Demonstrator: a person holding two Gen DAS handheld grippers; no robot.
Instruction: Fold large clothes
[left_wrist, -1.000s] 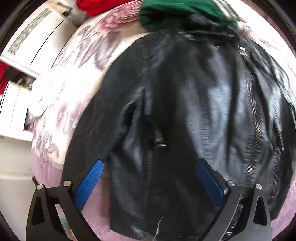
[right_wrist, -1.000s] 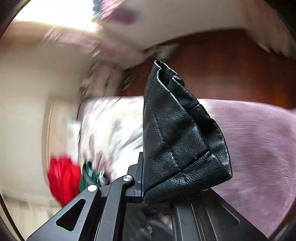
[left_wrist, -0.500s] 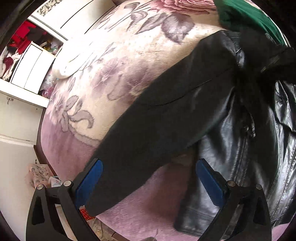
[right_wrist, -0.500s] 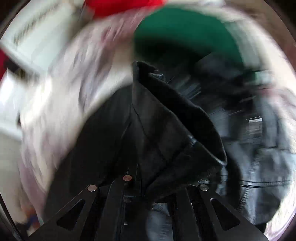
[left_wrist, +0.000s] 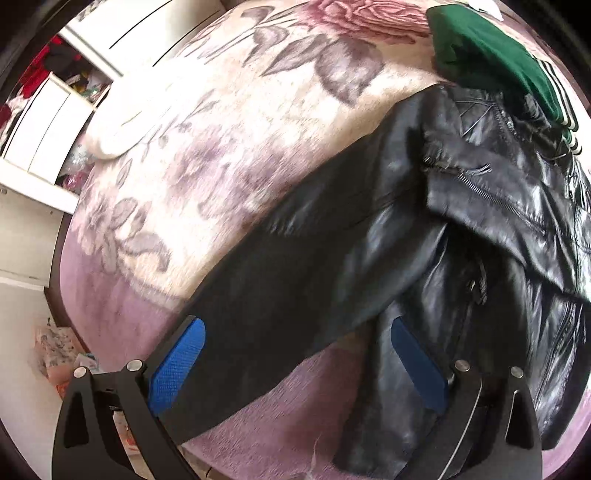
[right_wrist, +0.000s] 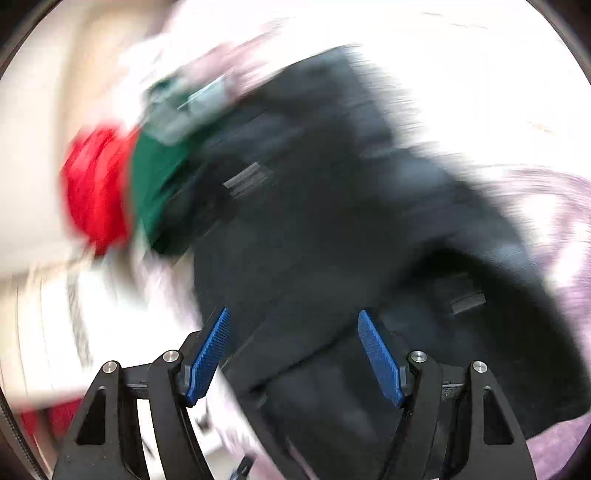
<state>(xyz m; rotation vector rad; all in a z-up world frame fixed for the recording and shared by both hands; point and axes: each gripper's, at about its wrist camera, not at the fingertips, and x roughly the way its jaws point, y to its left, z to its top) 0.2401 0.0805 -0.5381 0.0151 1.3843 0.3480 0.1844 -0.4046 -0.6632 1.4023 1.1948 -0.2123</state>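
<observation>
A: What is seen in the left wrist view?

B: A black leather jacket (left_wrist: 480, 229) is spread on a floral blanket (left_wrist: 221, 147). The left gripper (left_wrist: 297, 363) is held above it, jaws apart, nothing clamped. One sleeve (left_wrist: 295, 295) passes between the blue pads (left_wrist: 177, 365); its long axis runs from near-left, at the cuff, to far-right, at the shoulder. A green garment (left_wrist: 480, 55) lies beyond.

A: And the right wrist view?

B: Much is blurred. The right gripper (right_wrist: 295, 354) is seen with jaws opening; dark leather lies below, but nothing is pressed. The left hand is judged nearer the sleeve.
</observation>
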